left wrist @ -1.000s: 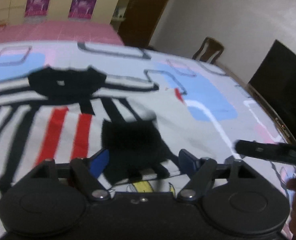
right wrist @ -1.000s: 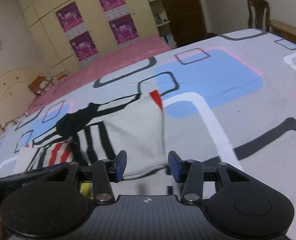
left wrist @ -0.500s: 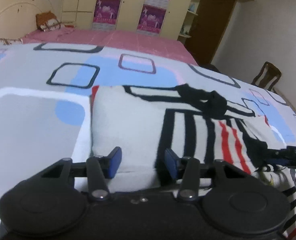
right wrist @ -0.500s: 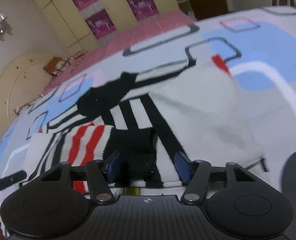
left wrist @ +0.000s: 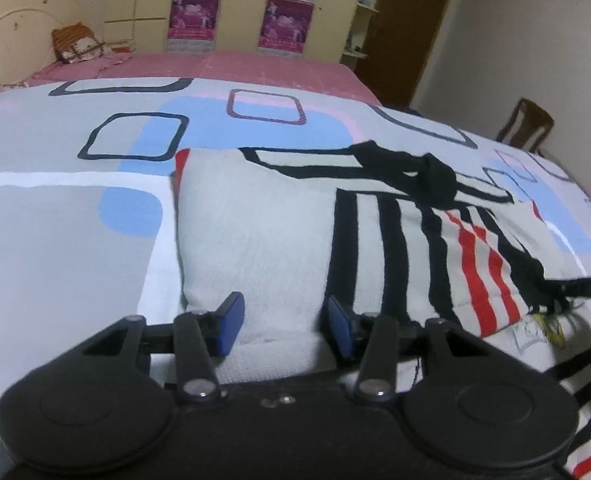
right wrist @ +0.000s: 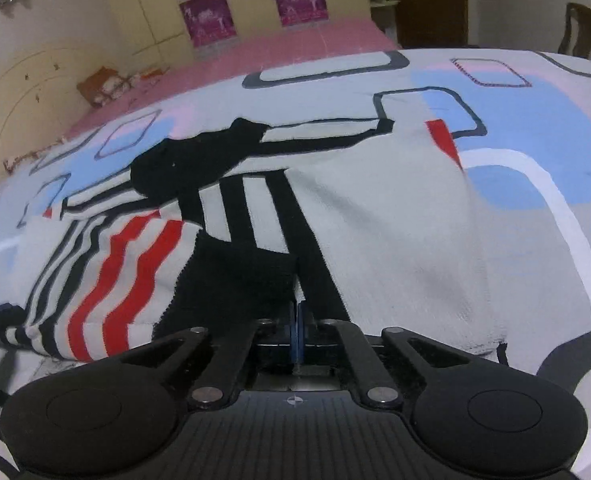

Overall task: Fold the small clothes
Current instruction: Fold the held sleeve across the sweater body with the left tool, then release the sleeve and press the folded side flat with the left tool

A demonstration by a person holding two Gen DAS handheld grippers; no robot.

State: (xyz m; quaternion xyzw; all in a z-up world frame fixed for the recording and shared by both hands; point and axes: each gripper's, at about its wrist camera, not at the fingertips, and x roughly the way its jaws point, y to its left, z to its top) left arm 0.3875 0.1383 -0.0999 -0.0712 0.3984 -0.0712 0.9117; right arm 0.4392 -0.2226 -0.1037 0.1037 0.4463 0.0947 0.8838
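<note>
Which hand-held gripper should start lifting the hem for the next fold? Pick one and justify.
Right. The right hand-held gripper has just closed, and its pads meet at the near hem of the striped garment. The left hand-held gripper has stopped closing, its pads apart astride the hem.

A bed (left wrist: 55, 240) fills the lower part of both views, its cover grey with blue patches, white bands and dark outlined squares. Beyond it, toward 12 o'clock, lies a pink sheet (left wrist: 215, 66). Behind that stands a cream wardrobe (left wrist: 239, 0) whose doors carry purple posters (left wrist: 193, 14). At 10 o'clock a curved cream headboard (left wrist: 11, 36) rises, with a brown-and-white cushion (left wrist: 80, 42) near it. A dark wooden door (left wrist: 409, 28) stands at 1 o'clock, narrow shelves (left wrist: 361, 8) just beside it. At 2 o'clock a wooden chair (left wrist: 529, 126) sits against a plain pale wall (left wrist: 527, 32). The light is dim and indoor.
</note>
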